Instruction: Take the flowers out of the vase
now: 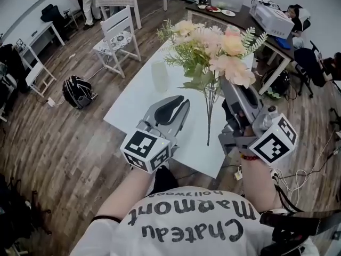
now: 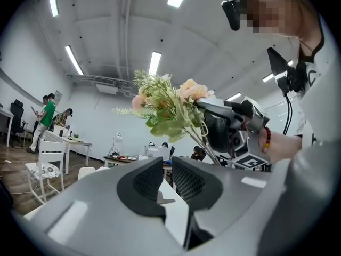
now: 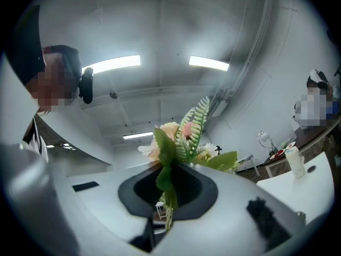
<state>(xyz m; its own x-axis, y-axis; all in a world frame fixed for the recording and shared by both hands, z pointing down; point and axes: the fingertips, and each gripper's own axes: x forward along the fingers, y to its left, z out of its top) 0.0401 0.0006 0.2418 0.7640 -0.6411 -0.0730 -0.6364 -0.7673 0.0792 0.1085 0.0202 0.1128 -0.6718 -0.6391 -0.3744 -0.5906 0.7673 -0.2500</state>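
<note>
Right gripper (image 1: 226,89) was clamped on the flowers (image 1: 213,47), pinching the bunched stems (image 3: 166,196) just under the leaves so the whole bunch came out as one. The blooms hung above the white table (image 1: 133,111), right of the vase (image 1: 160,74) and clear of it, with the stem ends dangling free toward the near edge. Left gripper (image 1: 178,104) sat low and near, left of the stems, jaws narrowed to a slit with nothing between them. It probably had no job once the vase stood alone. The vase was clear glass, faint, and looked empty, not certain. The exact pinch point was masked by leaves in the head view.
</note>
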